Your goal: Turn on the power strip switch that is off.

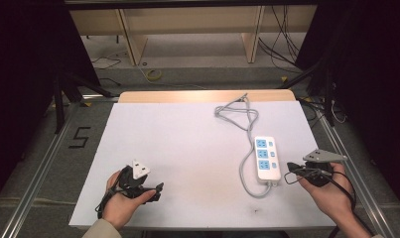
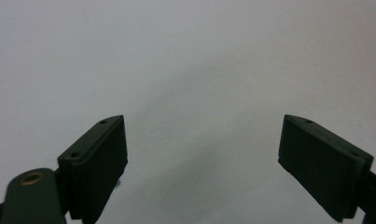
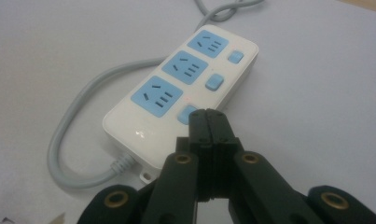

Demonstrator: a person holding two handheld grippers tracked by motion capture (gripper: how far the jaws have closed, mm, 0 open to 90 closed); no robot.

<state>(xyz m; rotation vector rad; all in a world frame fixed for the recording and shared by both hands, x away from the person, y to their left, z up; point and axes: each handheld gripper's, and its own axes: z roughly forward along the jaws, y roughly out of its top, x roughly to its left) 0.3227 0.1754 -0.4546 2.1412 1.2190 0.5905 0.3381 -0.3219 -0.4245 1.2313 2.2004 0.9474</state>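
Observation:
A white power strip point(image 1: 266, 157) with three blue sockets and three blue switches lies on the right half of the white table point(image 1: 187, 144); its grey cable point(image 1: 242, 119) loops away to the far edge. My right gripper point(image 1: 289, 166) is just right of the strip's near end, jaws pressed together with nothing between them. In the right gripper view its tips point(image 3: 209, 115) hover at the nearest blue switch point(image 3: 185, 113) of the strip point(image 3: 176, 102). My left gripper point(image 1: 158, 191) rests at the near left, jaws wide apart over bare table point(image 2: 202, 135).
A wooden strip point(image 1: 207, 95) borders the table's far edge. Metal rails point(image 1: 43, 158) run along both sides. Dark tripod legs and loose cables lie on the floor beyond, under a wooden bench point(image 1: 187, 25).

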